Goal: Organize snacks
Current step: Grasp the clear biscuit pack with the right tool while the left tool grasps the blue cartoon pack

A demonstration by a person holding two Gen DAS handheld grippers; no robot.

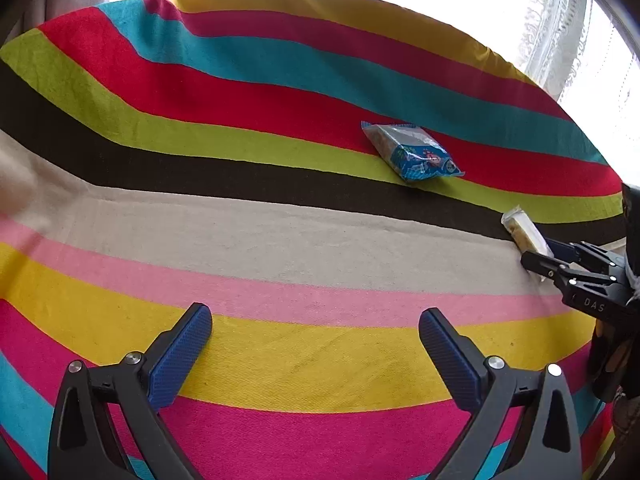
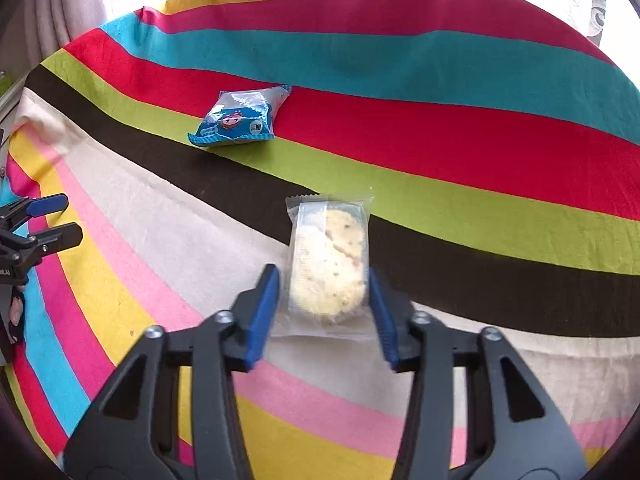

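A clear-wrapped pale cake with dark specks lies where the cream and brown stripes meet. My right gripper is shut on it, one blue pad against each long side of the wrapper. In the left wrist view the same cake sticks out of the right gripper at the right edge. A blue snack packet with a cartoon print lies farther back on the green and red stripes, also seen as the blue packet. My left gripper hangs open over the yellow and pink stripes, with nothing between its fingers.
A striped cloth covers the whole surface and falls away at the far edge. A lace curtain and a bright window stand behind it. The left gripper shows at the left edge, with a gloved hand below it.
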